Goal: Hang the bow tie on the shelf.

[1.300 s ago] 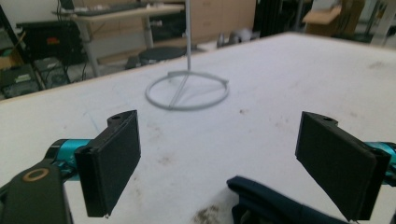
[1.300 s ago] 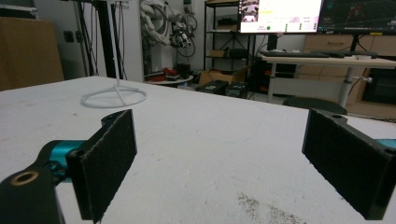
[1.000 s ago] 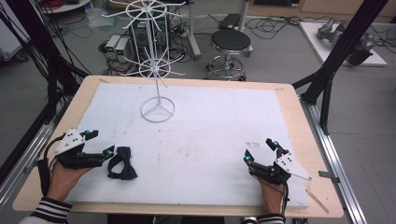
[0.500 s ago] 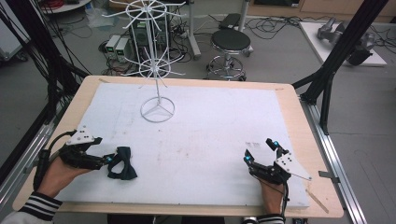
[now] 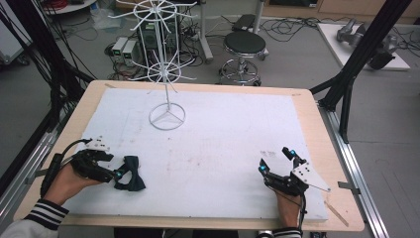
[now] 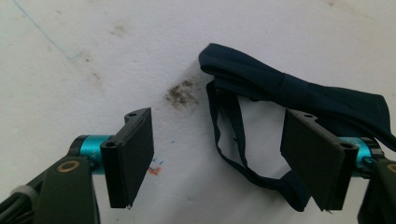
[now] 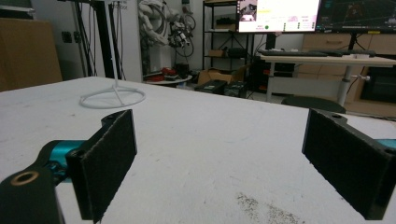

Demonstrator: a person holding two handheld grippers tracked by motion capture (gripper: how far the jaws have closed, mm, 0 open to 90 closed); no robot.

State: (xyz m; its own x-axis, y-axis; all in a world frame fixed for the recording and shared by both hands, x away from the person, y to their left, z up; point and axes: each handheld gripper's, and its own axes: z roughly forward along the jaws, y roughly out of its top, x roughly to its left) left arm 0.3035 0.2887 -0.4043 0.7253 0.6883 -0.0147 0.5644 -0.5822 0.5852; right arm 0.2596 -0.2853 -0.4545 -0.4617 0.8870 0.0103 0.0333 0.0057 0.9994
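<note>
Item: dark blue bow tie (image 5: pixel 130 173) with thin strap, laid crumpled on the white worktop (image 5: pixel 223 148) at its near left corner. Left gripper (image 5: pixel 117 174) is held low over the tie; its fingers (image 6: pixel 133 154) are spread wide and nothing is gripped, the strap loop lying between them and the bow partly behind the right-hand finger. Right gripper (image 5: pixel 275 163) is rested at the near right, well apart from the tie, fingers (image 7: pixel 107 158) likewise wide apart and empty. White wire rack (image 5: pixel 166 74) is stood at the far side, hooks bare. Risk, as judged: if the fingers are closed here, only the thin strap may be caught, so the bow could dangle, twist or slip free; the soft cloth could also be dragged across the stained worktop. No brand, label or legible writing is found.
</note>
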